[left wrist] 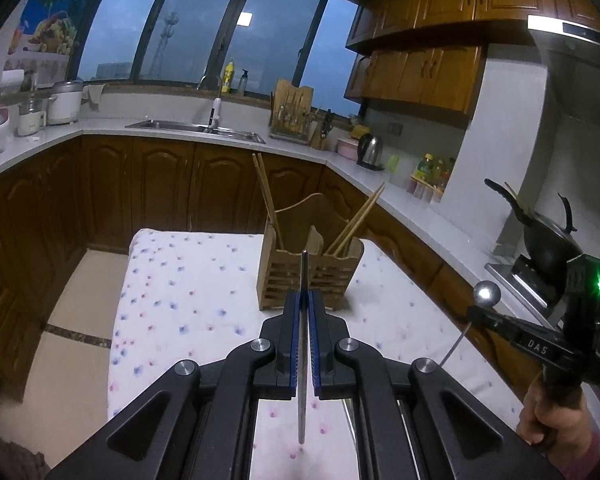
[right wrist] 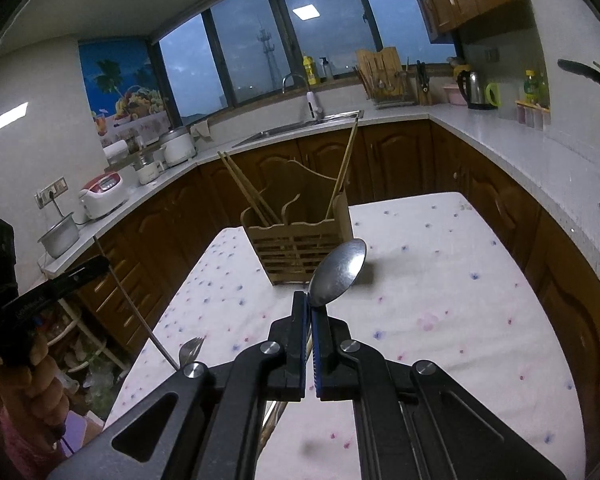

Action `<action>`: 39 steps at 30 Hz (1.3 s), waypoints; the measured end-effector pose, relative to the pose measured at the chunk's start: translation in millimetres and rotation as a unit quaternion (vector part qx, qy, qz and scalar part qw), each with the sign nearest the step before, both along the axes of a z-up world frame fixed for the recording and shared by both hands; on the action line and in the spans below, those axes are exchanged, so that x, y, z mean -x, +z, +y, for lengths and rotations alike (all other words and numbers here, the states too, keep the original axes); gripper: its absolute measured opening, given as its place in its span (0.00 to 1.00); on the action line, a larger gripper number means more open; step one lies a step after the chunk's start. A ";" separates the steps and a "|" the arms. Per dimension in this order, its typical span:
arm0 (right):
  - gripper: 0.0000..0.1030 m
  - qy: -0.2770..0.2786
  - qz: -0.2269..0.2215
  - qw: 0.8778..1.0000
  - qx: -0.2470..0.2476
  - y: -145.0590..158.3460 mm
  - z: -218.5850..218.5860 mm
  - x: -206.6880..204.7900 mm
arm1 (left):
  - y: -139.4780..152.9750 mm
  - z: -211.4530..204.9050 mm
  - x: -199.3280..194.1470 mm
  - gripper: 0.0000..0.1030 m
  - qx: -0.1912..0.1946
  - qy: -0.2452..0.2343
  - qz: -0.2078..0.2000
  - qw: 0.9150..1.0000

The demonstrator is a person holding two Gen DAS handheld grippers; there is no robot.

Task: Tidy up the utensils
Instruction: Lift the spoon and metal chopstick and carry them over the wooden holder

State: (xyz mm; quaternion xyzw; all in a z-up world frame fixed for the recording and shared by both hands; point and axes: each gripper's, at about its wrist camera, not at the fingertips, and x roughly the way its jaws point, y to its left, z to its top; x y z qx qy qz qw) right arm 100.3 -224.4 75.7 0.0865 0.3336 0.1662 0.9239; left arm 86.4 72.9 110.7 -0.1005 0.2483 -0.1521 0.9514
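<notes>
We're carrying 2 utensils to the wooden holder [right wrist: 300, 240]: left gripper [left wrist: 305, 300] clamped on a fork [right wrist: 190, 350], right gripper [right wrist: 310, 312] clamped on a spoon [right wrist: 338, 272]; next needs lowering each into a compartment.

Each view looks forward along its own tool from just behind the fingers, raised above the tabletop [left wrist: 188, 280] and tilted slightly down. The left wrist view faces the wooden utensil holder [left wrist: 308, 276] head-on from near, with the sink counter [left wrist: 196, 128] and windows beyond. The right wrist view sees the same holder [right wrist: 296, 248] from a little to the right. Both share the tabletop [right wrist: 440, 280], the holder, the sink counter [right wrist: 300, 128] and the windows, and each catches the other tool at its edge.
</notes>
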 end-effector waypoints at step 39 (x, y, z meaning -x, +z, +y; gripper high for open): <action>0.02 -0.025 -0.075 0.997 0.009 43.0 4.6 -97.3 | 28.0 -0.8 -79.5 0.03 -0.003 0.014 -0.103 0.995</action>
